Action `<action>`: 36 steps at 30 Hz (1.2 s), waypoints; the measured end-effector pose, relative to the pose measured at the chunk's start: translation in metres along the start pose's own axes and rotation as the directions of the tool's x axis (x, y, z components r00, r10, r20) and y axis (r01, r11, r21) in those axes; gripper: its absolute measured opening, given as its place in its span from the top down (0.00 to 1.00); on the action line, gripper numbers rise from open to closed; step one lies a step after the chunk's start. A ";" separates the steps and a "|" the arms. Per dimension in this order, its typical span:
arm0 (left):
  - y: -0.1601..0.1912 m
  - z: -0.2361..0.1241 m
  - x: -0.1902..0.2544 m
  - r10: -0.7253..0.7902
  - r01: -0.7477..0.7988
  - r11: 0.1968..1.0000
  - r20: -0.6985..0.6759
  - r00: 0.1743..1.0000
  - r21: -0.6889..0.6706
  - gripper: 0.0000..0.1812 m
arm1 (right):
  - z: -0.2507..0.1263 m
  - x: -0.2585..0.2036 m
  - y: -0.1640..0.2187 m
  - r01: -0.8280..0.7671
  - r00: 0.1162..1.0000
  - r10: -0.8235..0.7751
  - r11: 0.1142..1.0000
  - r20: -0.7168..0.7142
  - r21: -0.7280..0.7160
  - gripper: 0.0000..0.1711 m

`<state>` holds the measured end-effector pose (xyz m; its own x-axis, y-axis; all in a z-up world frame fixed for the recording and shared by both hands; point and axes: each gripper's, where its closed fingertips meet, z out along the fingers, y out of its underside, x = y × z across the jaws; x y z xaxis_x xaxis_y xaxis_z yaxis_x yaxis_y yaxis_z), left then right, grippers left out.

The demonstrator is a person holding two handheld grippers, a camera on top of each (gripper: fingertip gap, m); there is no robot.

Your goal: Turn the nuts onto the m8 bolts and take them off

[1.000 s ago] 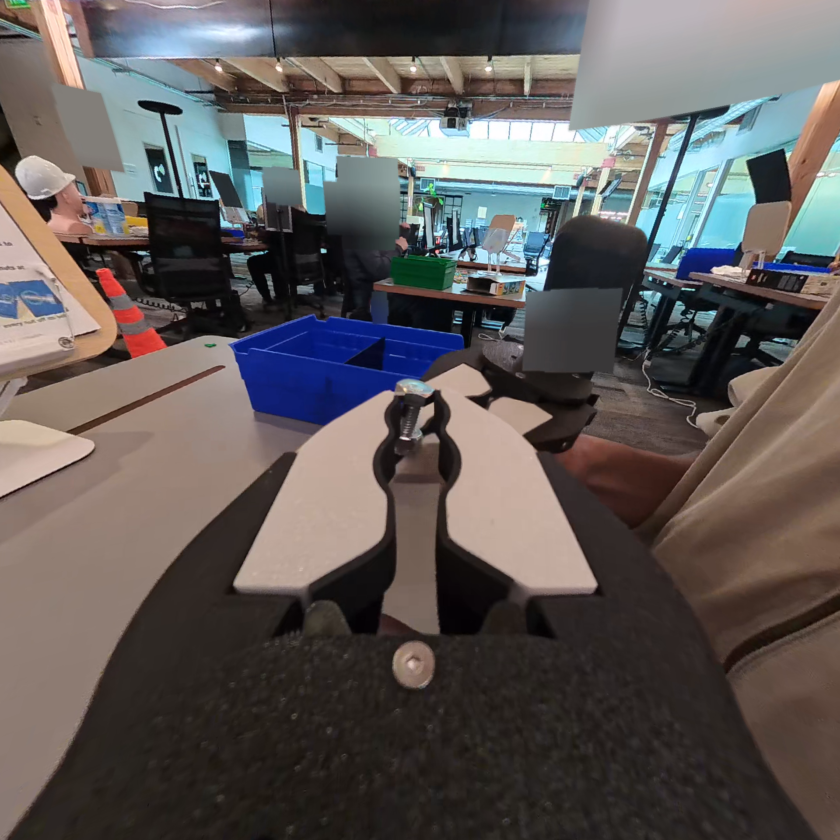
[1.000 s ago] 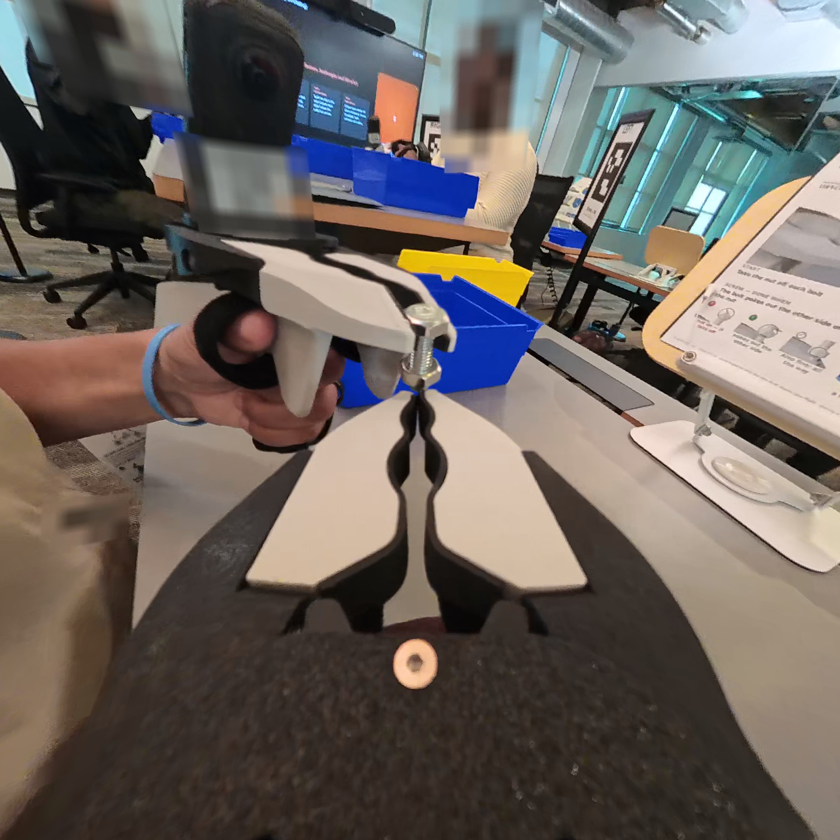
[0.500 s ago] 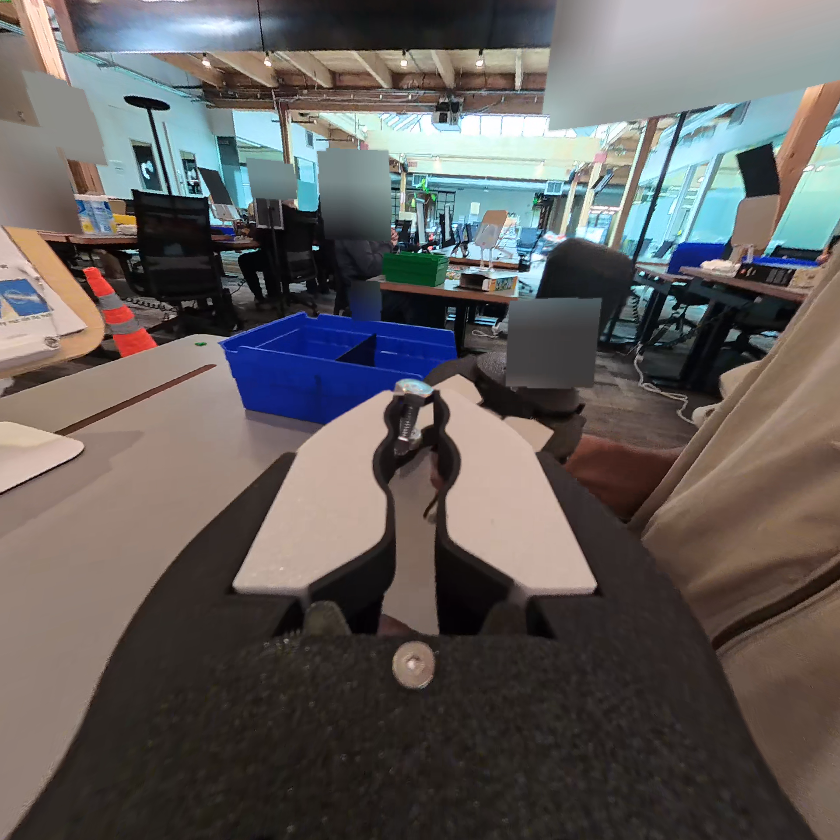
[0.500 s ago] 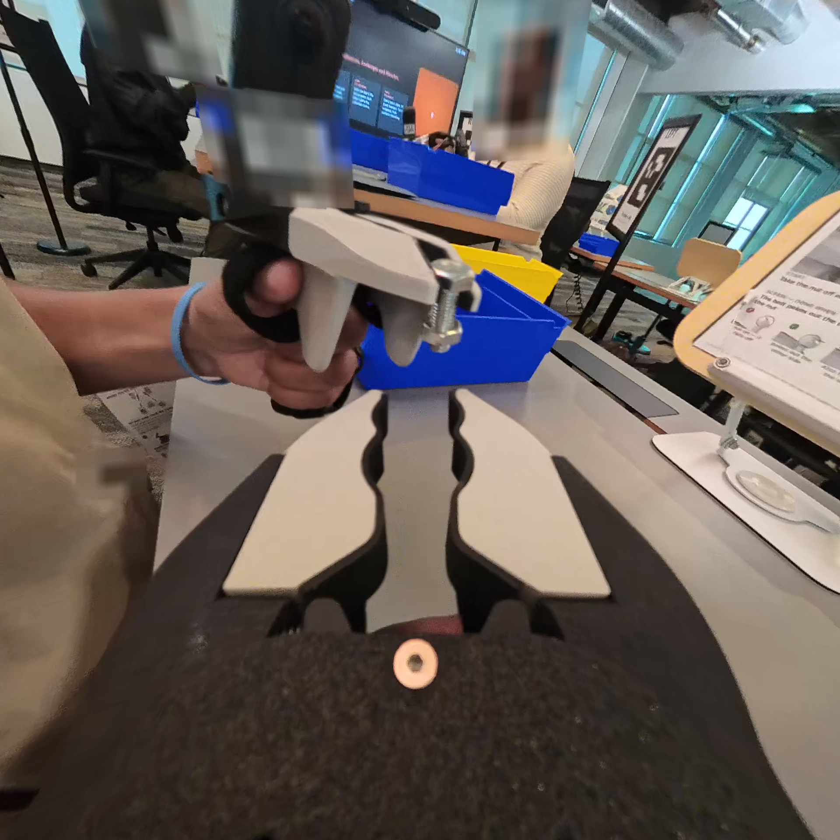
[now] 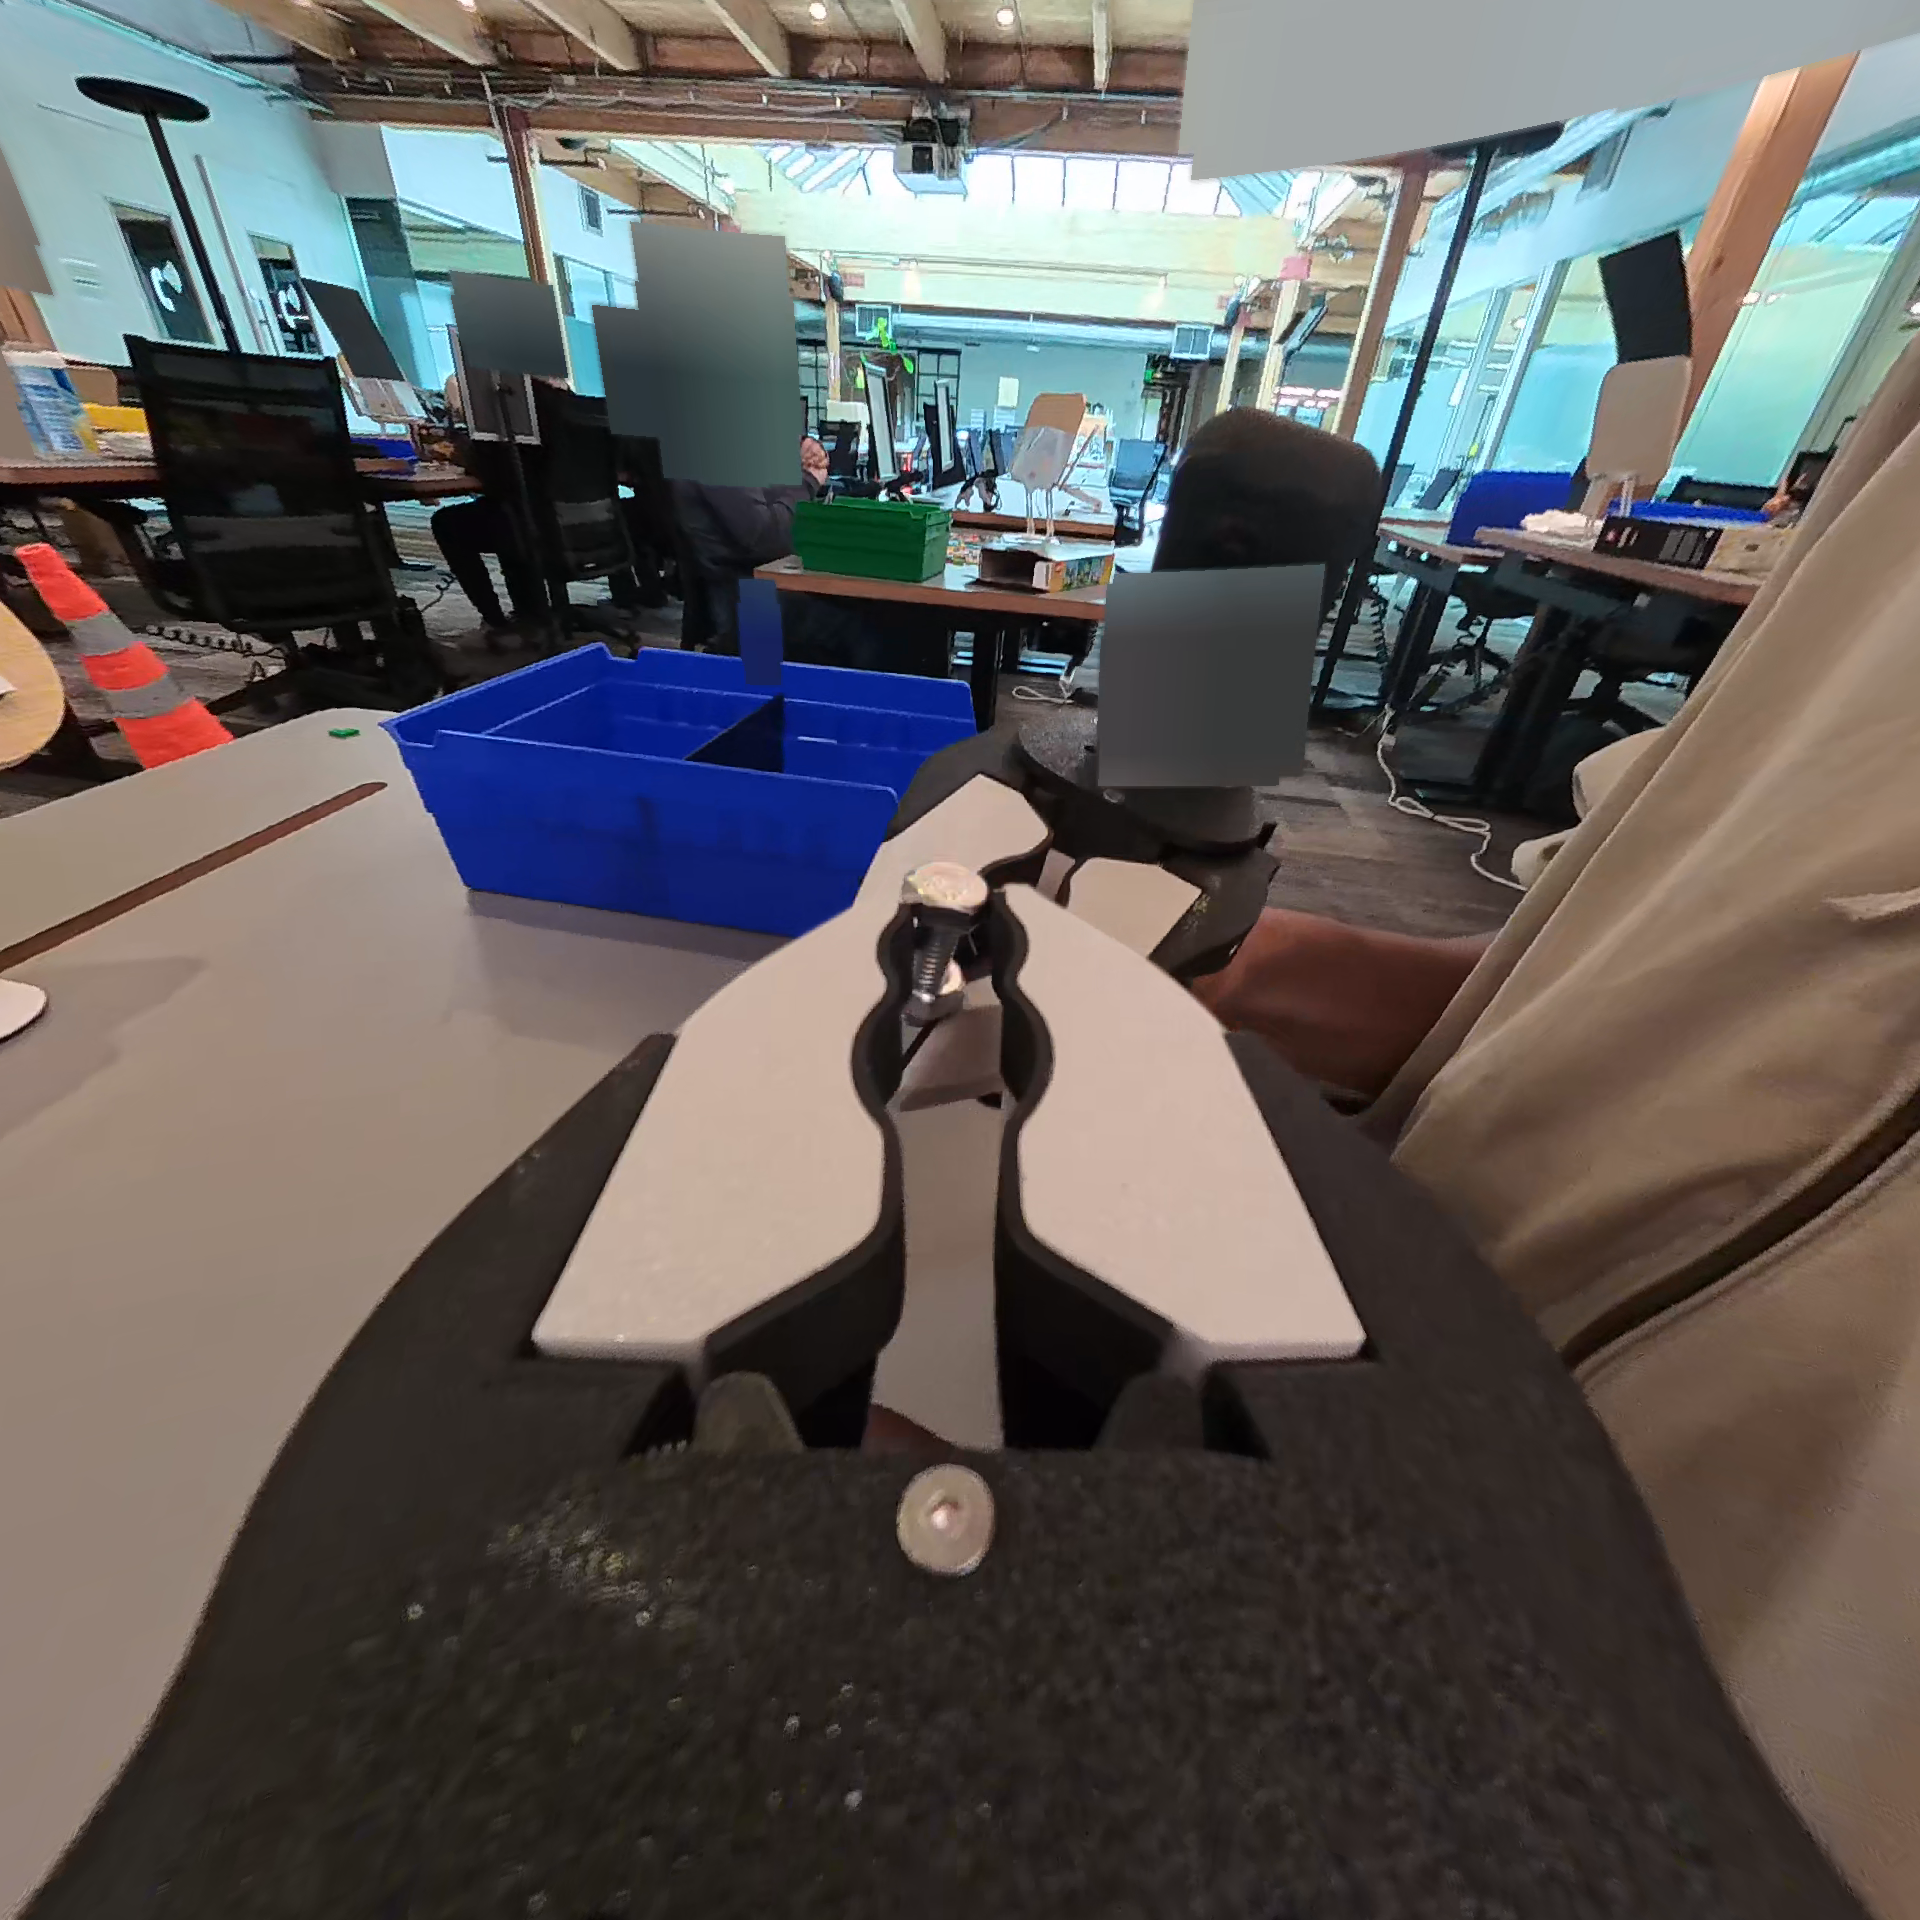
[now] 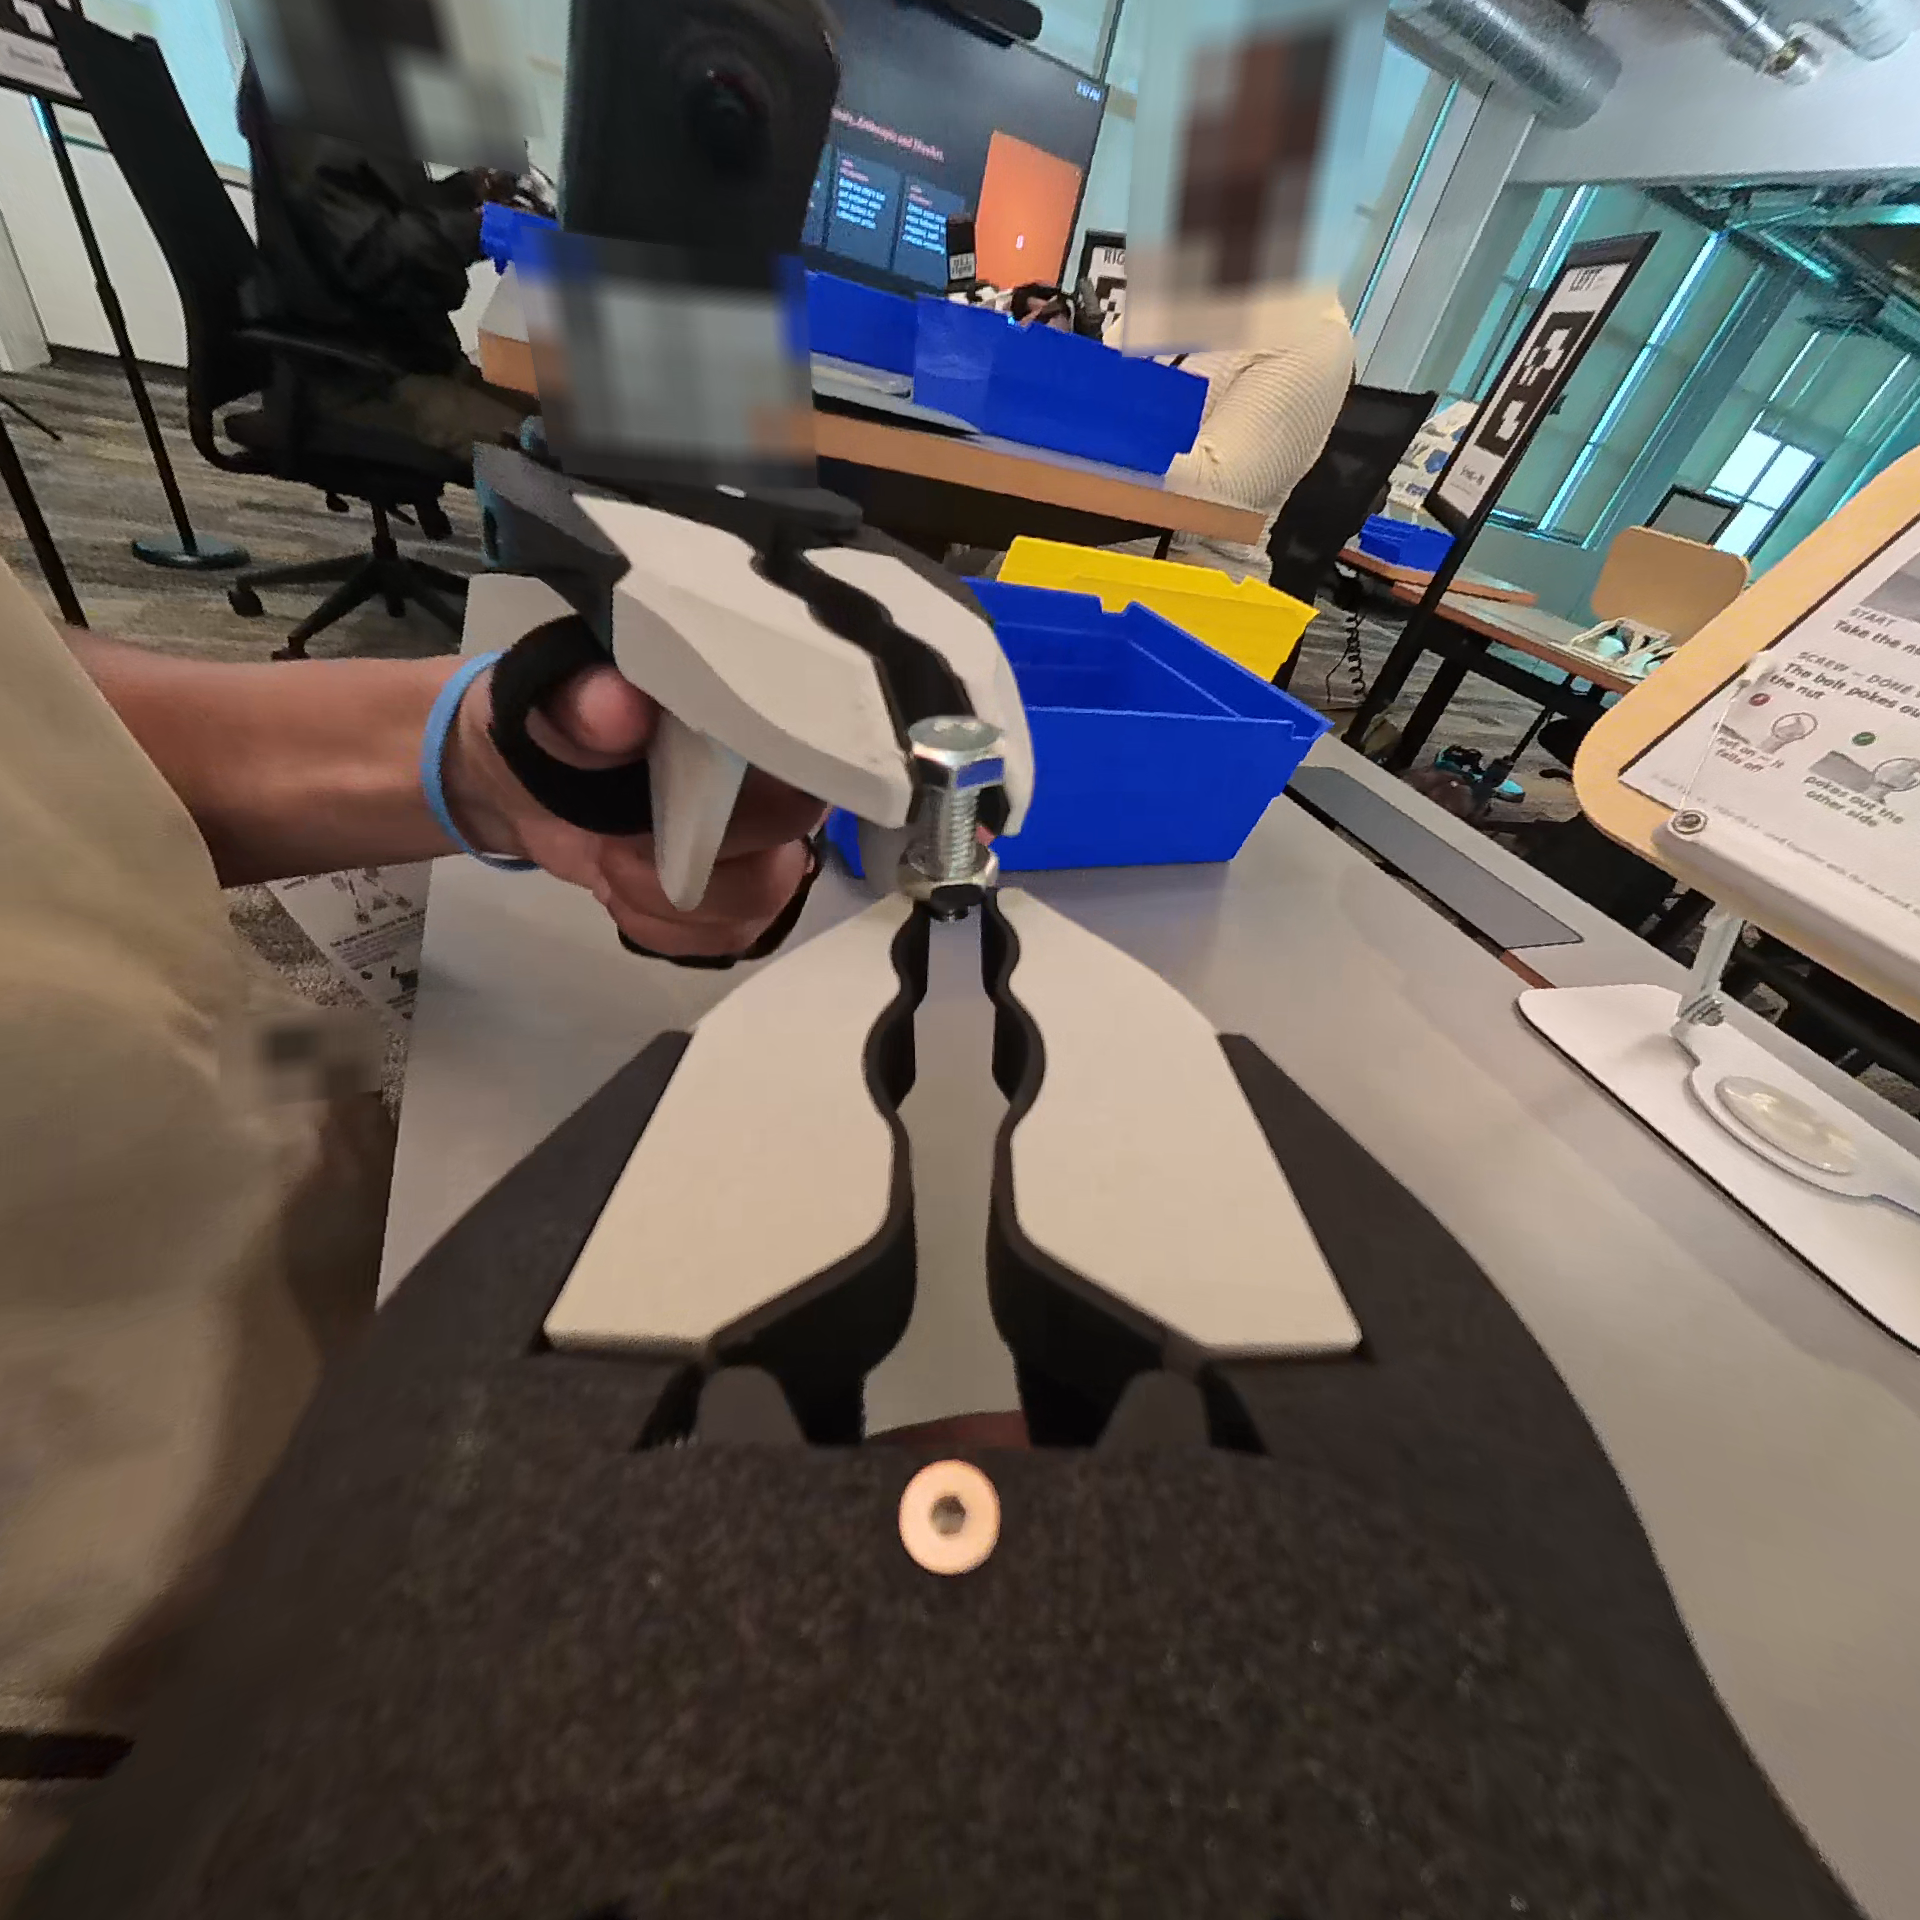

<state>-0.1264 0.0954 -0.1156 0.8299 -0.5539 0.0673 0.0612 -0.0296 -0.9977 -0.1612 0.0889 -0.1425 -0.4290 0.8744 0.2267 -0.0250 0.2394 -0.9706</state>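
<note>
Bolt: a silver bolt stands upright, head up, pinched at the tips of the left gripper; in the right wrist view the same bolt hangs head up above the grey table.
Nut: a silver nut sits low on the bolt's thread, near its lower end; in the left wrist view it shows just under the thread.
Left gripper: its two fingers are drawn in narrow and clamp the bolt under the head; a hand with a blue wristband holds its black handle.
Right gripper: the right gripper points at the bolt from below, fingers narrow, the tips just at the nut and the bolt's end; whether they actually squeeze the nut I cannot tell. In the left wrist view the right gripper lies just behind the bolt.
Blue bin: a blue bin with dividers stands on the table behind the grippers, well clear of them.
Yellow bin: a yellow bin shows just behind the blue one.
Instruction board: a wooden-edged board with a printed sheet stands on a white base at the right side of the table.
Person: a beige sleeve fills the right edge of the left wrist view.
Cone: an orange cone stands on the floor beyond the table's far left.
</note>
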 end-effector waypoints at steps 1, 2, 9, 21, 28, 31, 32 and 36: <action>0.001 0.000 0.000 0.008 -0.008 1.000 0.005 1.000 -0.005 0.92 | -0.001 0.000 0.001 0.008 1.000 -0.008 1.000 0.000 -0.010 0.95; 0.002 -0.001 0.000 0.012 -0.012 1.000 0.009 1.000 -0.009 0.92 | -0.002 0.001 0.002 0.015 1.000 -0.015 1.000 0.001 -0.018 0.95; 0.009 -0.002 0.003 0.032 -0.032 0.998 0.001 0.999 -0.046 0.92 | -0.010 -0.002 0.007 0.033 0.999 -0.031 0.998 0.031 -0.061 0.96; 0.031 -0.005 -0.003 0.046 -0.042 0.991 0.030 0.998 -0.125 0.93 | -0.026 0.005 0.010 0.067 0.997 -0.062 0.991 0.047 -0.119 1.00; 0.020 -0.004 -0.004 0.134 -0.129 0.989 0.078 0.988 -0.071 0.93 | -0.028 0.001 0.018 -0.200 0.972 0.206 0.978 0.109 -0.066 0.91; 0.017 -0.005 0.002 0.204 -0.199 0.977 0.066 0.977 -0.079 0.93 | -0.027 -0.003 0.015 -0.367 0.915 0.362 0.930 0.176 -0.003 0.84; 0.016 -0.005 0.006 0.205 -0.202 0.977 0.045 0.978 -0.068 0.93 | -0.027 -0.006 0.010 -0.436 0.879 0.419 0.900 0.227 0.024 0.83; 0.010 -0.007 0.016 0.142 -0.143 0.990 -0.054 0.988 0.002 0.93 | -0.030 -0.016 -0.012 -0.629 0.722 0.542 0.773 0.431 0.080 0.81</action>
<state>-0.1158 0.0806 -0.1242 0.7988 -0.5968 -0.0760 -0.0568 0.0511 -0.9971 -0.1270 0.0847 -0.1320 -0.7119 0.5789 -0.3974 0.1783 -0.3984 -0.8997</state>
